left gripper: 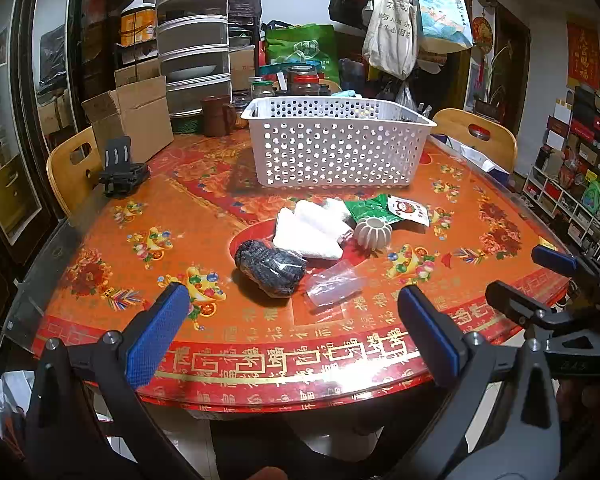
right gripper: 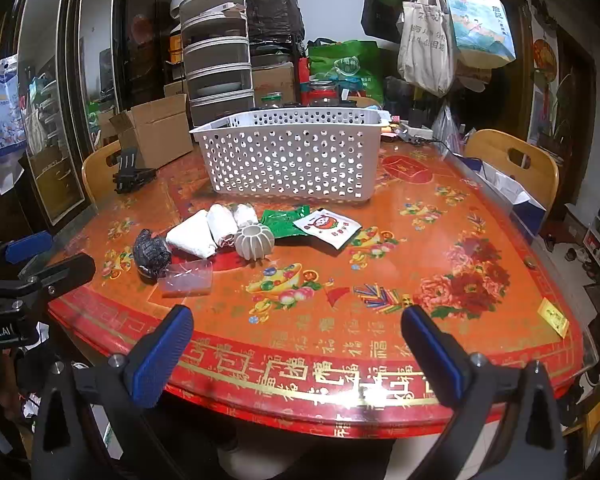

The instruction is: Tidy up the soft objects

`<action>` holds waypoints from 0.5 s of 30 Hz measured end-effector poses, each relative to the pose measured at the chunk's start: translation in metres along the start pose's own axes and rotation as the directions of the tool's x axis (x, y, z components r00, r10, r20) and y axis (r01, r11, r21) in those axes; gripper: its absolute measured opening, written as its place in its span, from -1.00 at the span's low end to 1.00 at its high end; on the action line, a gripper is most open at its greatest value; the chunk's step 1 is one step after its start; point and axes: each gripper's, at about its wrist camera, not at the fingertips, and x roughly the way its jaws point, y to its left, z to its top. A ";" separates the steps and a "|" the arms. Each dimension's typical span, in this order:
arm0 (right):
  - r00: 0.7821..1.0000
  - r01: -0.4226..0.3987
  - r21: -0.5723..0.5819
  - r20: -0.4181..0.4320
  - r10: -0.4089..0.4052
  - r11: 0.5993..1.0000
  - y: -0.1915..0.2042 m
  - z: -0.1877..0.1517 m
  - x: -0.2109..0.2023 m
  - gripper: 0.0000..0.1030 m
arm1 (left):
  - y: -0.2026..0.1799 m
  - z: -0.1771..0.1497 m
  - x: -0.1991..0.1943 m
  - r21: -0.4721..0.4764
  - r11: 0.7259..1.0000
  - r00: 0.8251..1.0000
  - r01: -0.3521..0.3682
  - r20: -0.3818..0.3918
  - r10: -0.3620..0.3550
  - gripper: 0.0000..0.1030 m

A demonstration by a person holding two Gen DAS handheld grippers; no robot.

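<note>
A white perforated basket [left gripper: 332, 148] [right gripper: 288, 160] stands at the back of the red table. In front of it lie a dark knitted bundle [left gripper: 269, 267] [right gripper: 152, 254], white folded cloths [left gripper: 308, 232] [right gripper: 204, 232], a clear plastic bag [left gripper: 334, 284] [right gripper: 186, 278], a white ribbed ball [left gripper: 373, 233] [right gripper: 254, 243], a green packet [left gripper: 370, 206] [right gripper: 284, 222] and a white printed packet [left gripper: 410, 210] [right gripper: 327, 226]. My left gripper [left gripper: 292, 332] is open and empty at the table's near edge. My right gripper [right gripper: 298, 348] is open and empty, right of the left one.
A black phone clamp [left gripper: 122, 174] and a cardboard box [left gripper: 134, 124] sit at the table's left. Wooden chairs [left gripper: 70, 168] [right gripper: 516, 168] stand at both sides. Jars, stacked containers [left gripper: 196, 40] and hanging bags [left gripper: 392, 32] crowd the back.
</note>
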 end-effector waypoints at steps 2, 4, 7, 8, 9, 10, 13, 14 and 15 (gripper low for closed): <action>1.000 -0.001 0.001 0.000 0.001 1.000 0.001 -0.001 -0.001 1.00 | 0.000 0.000 0.000 0.000 1.000 1.000 0.001 0.000 -0.001 1.00; 1.000 -0.002 0.001 -0.003 0.002 1.000 -0.002 0.003 -0.001 1.00 | 0.000 0.000 0.000 0.000 1.000 1.000 0.000 0.000 0.000 1.00; 1.000 -0.003 0.002 -0.004 0.003 1.000 0.000 0.001 -0.001 1.00 | 0.000 0.000 0.000 -0.001 1.000 1.000 0.001 0.000 -0.001 1.00; 1.000 -0.004 0.003 -0.004 0.004 1.000 0.002 0.000 -0.001 1.00 | 0.000 0.000 0.000 -0.002 1.000 1.000 0.001 0.000 -0.001 1.00; 1.000 -0.004 0.003 -0.004 0.004 1.000 0.003 -0.001 -0.002 1.00 | 0.000 0.000 0.000 -0.001 1.000 1.000 0.001 0.000 -0.001 1.00; 1.000 -0.005 0.003 -0.004 0.005 1.000 0.004 -0.003 -0.002 1.00 | 0.000 0.000 0.000 -0.001 1.000 1.000 0.001 0.000 -0.001 1.00; 1.000 -0.011 0.002 -0.011 0.011 1.000 -0.001 -0.001 0.000 1.00 | 0.000 0.000 0.000 -0.001 1.000 1.000 0.002 0.000 -0.002 1.00; 1.000 -0.011 0.003 -0.013 0.011 1.000 -0.001 0.000 0.000 1.00 | 0.001 0.000 0.000 -0.002 1.000 1.000 0.001 0.000 -0.001 1.00; 1.000 -0.012 0.003 -0.013 0.012 1.000 -0.001 0.000 0.000 1.00 | 0.001 0.000 0.000 -0.002 1.000 1.000 0.001 0.000 -0.001 1.00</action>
